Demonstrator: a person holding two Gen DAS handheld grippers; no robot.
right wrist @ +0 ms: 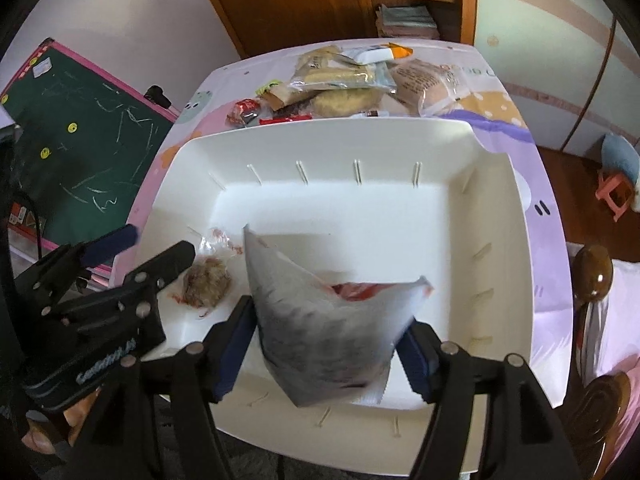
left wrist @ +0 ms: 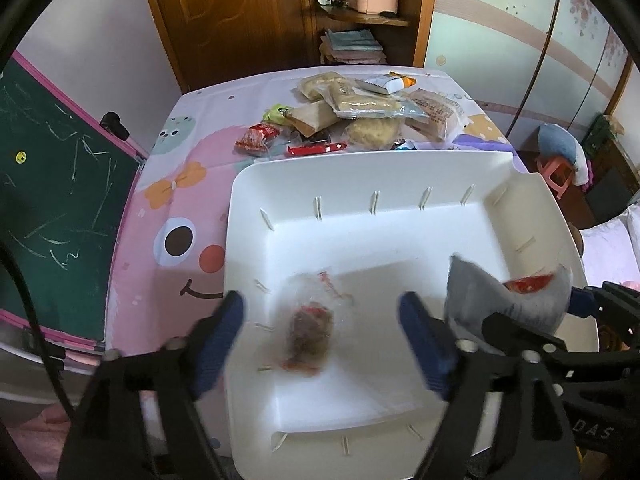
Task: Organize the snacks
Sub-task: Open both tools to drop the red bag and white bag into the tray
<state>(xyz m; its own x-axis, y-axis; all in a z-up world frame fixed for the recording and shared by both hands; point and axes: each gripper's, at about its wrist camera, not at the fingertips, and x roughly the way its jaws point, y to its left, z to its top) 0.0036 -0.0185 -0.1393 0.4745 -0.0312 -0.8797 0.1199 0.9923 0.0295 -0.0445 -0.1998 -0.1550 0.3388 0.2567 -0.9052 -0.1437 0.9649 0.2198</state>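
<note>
A cartoon-printed table cover (left wrist: 180,208) carries a large white bin (left wrist: 360,168), with a heap of snack packets (left wrist: 360,108) beyond its far wall. Inside the bin, the right gripper (right wrist: 326,346) has a grey packet (right wrist: 324,332) between its jaws (blurred, so I cannot tell whether the pads press it). The left gripper (left wrist: 320,340) stands wide above a small clear-wrapped snack (left wrist: 310,332) lying on the floor of the bin.

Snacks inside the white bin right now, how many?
2. A small clear-wrapped snack lies on the bin floor below the open left gripper. A grey packet sits between the right gripper fingers over the bin. None appear hidden.
</note>
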